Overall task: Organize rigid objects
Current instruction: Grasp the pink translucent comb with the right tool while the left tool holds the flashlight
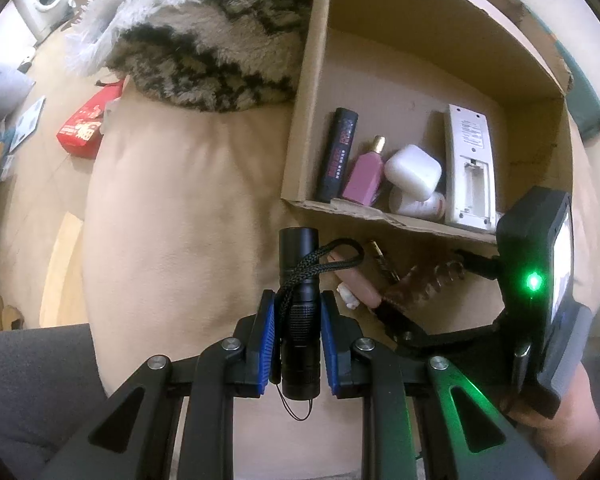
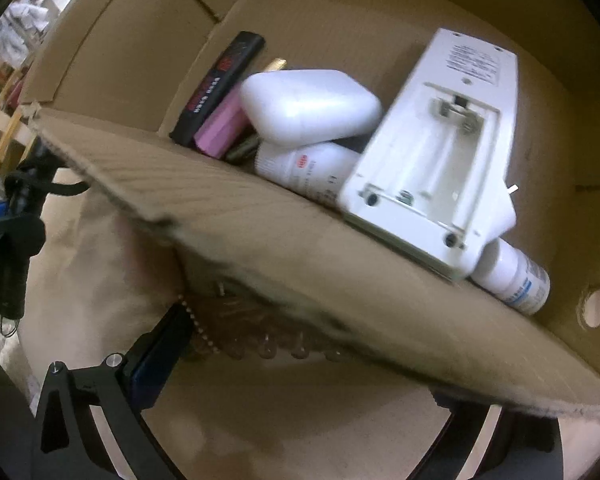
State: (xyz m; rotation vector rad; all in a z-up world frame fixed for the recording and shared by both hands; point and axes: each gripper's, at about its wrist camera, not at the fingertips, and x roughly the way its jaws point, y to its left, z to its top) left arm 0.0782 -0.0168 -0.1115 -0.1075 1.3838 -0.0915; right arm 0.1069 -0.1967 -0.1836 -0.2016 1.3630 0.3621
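Left wrist view: left tool [image 1: 298, 312] clamped on a black flashlight [image 1: 300, 320], blue pads [image 1: 266, 344] pressing both sides of its body, lanyard [image 1: 320, 264] looped over the top. It hangs over a beige cushion [image 1: 172, 220]. Cardboard box [image 1: 312, 80] up right, open side facing the camera; inside, along the near wall: black tube [image 1: 338, 154], pink perfume bottle [image 1: 366, 174], white case [image 1: 412, 172], white remote [image 1: 470, 168] back side up, battery bay empty. Just outside the box flap: a battery [image 1: 384, 264], a brown claw hair clip [image 1: 416, 284], small bits beside them. Right tool's body with a green light sits at the right edge.

Right wrist view: blurred. Right tool [image 2: 320, 360] spread wide, nothing pressed between the fingers [image 2: 156, 356]; the hair clip [image 2: 260, 340] lies between them under the box flap [image 2: 260, 232]. In the box: remote [image 2: 432, 148], white case [image 2: 312, 104], a white bottle [image 2: 512, 280] beneath the remote.
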